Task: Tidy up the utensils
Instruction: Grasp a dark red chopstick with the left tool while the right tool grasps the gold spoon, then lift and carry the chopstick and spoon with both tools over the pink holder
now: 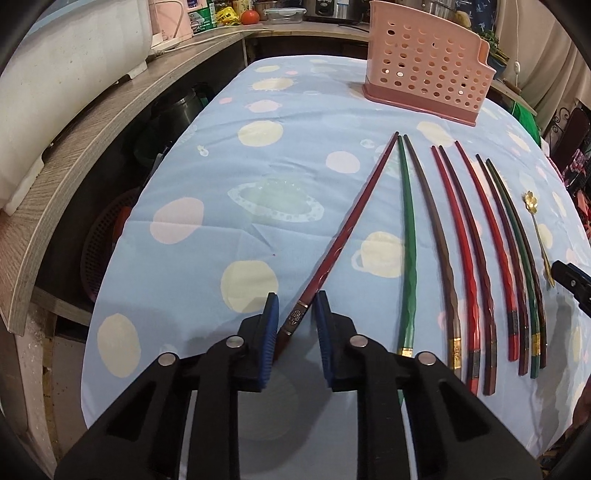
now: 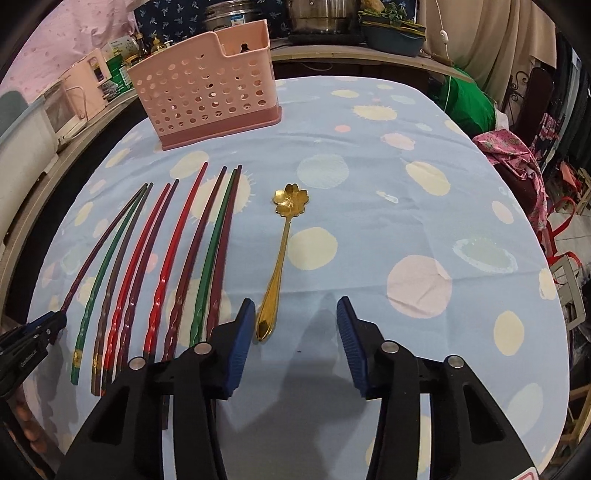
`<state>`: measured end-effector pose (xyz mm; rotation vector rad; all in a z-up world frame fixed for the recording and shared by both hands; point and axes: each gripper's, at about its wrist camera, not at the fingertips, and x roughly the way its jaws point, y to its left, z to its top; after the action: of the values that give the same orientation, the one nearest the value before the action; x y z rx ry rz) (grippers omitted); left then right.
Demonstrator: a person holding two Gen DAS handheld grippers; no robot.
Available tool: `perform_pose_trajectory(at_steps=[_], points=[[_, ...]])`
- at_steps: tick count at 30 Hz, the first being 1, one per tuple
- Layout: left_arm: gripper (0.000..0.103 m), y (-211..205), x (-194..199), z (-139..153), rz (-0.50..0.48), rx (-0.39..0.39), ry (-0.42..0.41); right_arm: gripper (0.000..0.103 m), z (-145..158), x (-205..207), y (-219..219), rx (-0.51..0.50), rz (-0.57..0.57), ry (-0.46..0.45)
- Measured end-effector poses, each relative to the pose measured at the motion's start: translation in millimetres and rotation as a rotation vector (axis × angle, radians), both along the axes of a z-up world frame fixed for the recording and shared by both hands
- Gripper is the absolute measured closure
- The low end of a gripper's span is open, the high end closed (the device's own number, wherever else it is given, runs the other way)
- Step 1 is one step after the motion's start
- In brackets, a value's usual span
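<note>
My left gripper (image 1: 295, 314) is around the thick end of a dark red chopstick (image 1: 354, 218), whose tip points toward the pink perforated utensil holder (image 1: 424, 66); its jaws are narrowly apart and touch it. Several more chopsticks (image 1: 476, 251), red, green and brown, lie in a row to the right. My right gripper (image 2: 295, 321) is open and empty above the cloth, just right of a gold flower-headed spoon (image 2: 282, 254). The chopstick row (image 2: 173, 258) lies to its left, the holder (image 2: 210, 88) at the back left. The left gripper's tip (image 2: 44, 325) shows at the left edge.
The table carries a light blue cloth with pale spots (image 1: 258, 184). A wooden counter (image 1: 92, 122) with appliances curves along the left and back. Pots (image 2: 321, 14) stand behind the table. Pink fabric and a chair (image 2: 517, 155) sit at the right edge.
</note>
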<state>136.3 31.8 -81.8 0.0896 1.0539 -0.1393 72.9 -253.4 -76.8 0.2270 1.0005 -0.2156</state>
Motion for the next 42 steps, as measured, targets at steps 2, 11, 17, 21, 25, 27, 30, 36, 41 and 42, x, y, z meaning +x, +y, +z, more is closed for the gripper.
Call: perform_pose_trajectory(at_steps=[2, 11, 17, 21, 25, 27, 30, 36, 41, 42], points=[[0.083, -1.7, -0.5, -0.2, 0.0, 0.009, -0.004, 0.07, -2.1, 3.6, 1.1, -0.013, 0.003, -0.009], [0.085, -2.6, -2.9, -0.3, 0.0, 0.012, -0.005, 0.094, -3.1, 2.8, 8.9, 0.003, 0.043, -0.028], [0.086, -4.4, -6.9, 0.1, -0.007, 0.004, 0.0, 0.089, -3.6, -2.5, 6.6, 0.081, 0.026, -0.029], [0.086, -5.8, -10.5, 0.7, -0.011, -0.007, 0.01, 0.089, -3.2, -5.2, 9.0, 0.096, 0.028, -0.026], [0.086, -7.0, -13.7, 0.9, -0.015, -0.01, 0.014, 0.089, -3.7, -8.8, 9.9, 0.115, 0.025, -0.026], [0.086, -6.9, -14.9, 0.8, -0.016, -0.011, 0.013, 0.091, -3.7, -9.7, 12.0, 0.095, 0.031, -0.026], [0.089, -6.1, -16.3, 1.2, -0.017, -0.019, 0.014, 0.092, -3.8, -13.3, 12.3, 0.093, 0.028, -0.033], [0.094, -1.7, -21.4, 4.9, -0.015, -0.062, 0.035, 0.093, 3.6, -25.4, 6.1, 0.101, 0.01, -0.047], [0.096, 0.5, -27.1, 16.5, -0.014, -0.076, 0.018, 0.094, 17.1, -35.8, -1.4, 0.095, -0.009, -0.083], [0.096, 0.8, -28.2, 20.2, -0.016, -0.081, 0.012, 0.098, 20.1, -37.7, -2.5, 0.093, -0.012, -0.091]])
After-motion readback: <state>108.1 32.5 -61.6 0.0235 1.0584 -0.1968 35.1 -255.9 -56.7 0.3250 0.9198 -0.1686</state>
